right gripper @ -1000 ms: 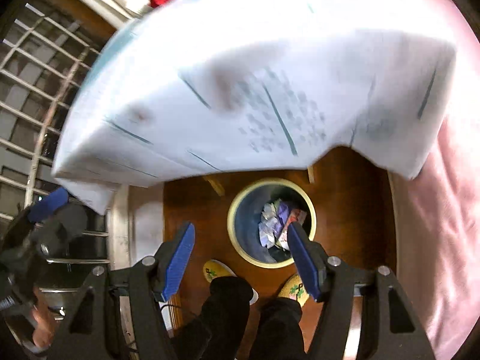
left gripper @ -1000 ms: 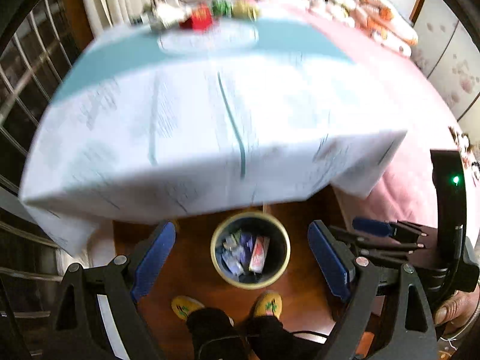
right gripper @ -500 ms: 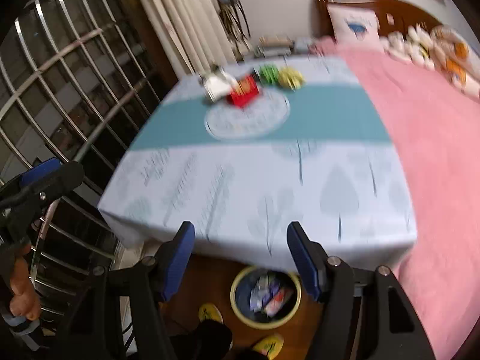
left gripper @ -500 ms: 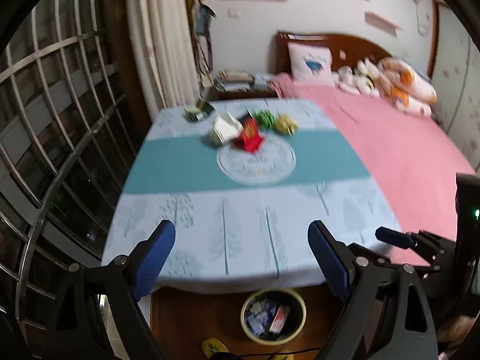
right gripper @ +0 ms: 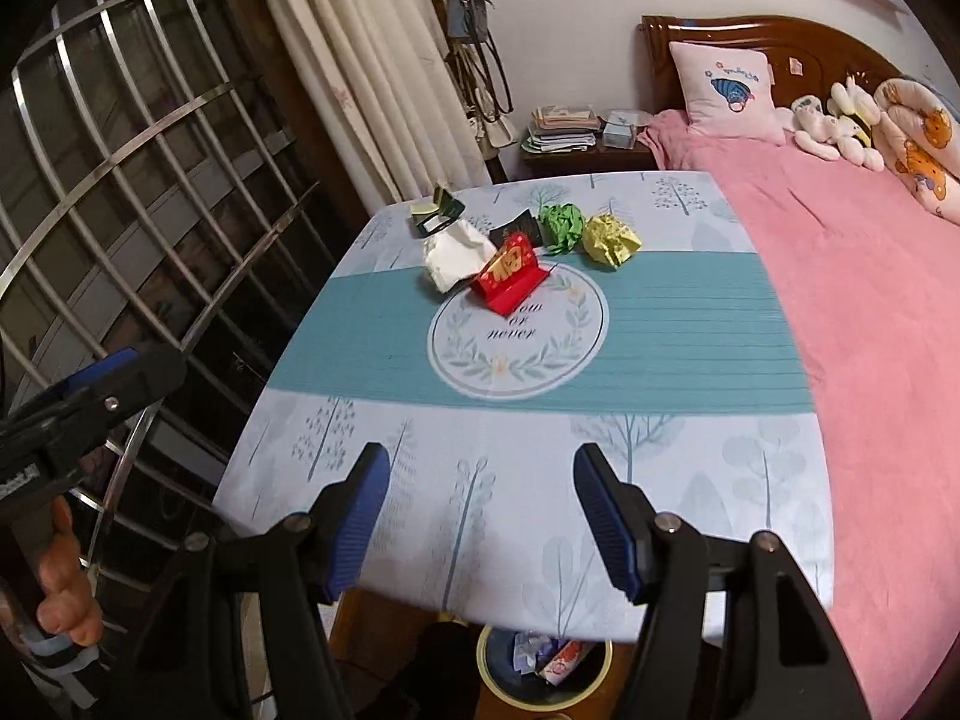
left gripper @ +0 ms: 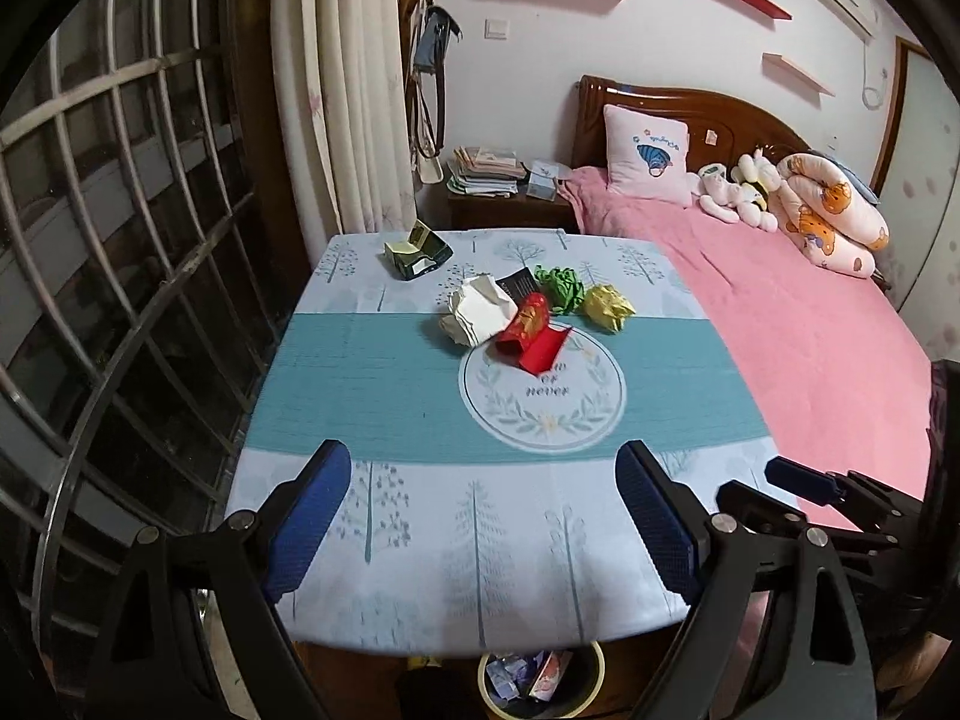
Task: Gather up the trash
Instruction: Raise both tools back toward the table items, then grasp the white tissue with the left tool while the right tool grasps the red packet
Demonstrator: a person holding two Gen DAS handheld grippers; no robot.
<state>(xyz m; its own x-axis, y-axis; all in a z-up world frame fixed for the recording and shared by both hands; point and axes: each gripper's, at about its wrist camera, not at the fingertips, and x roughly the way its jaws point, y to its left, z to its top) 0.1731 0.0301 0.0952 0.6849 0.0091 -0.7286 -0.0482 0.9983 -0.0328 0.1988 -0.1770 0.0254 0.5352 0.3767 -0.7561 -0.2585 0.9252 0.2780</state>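
While both pairs of tongs hang above the near edge of the desk [left gripper: 360,372], the rubbish they are meant to gather lies well ahead of them, clustered past the teal band toward the far side. The left tongs [left gripper: 483,531] stand wide apart with nothing between the blue pads; the right tongs [right gripper: 480,525] are parted somewhat less and are likewise empty.

Nearest of the cluster is the red packet [left gripper: 531,341], resting on the top rim of the printed circle, its long axis running slantwise, near-left to far-right in the right wrist view. Touching it on the left is a crumpled white paper [left gripper: 477,317]. Behind it sit a green paper ball [left gripper: 561,288] and, just beside that, a yellow paper ball [left gripper: 607,307]. A dark card [left gripper: 517,283] peeks out between white and green. A green box [left gripper: 418,251] lies apart at the far left corner.

From the left wrist view the heap sits almost dead ahead, only slightly right of centre; from the right wrist view it lies ahead and a little left. Neither hand looks clearly nearer, though the yellow ball favours the right and the white paper and box the left. Below the desk's near edge, the bin [right gripper: 489,669] already holds scraps, so each pick probably means a forward reach and a carry back down.
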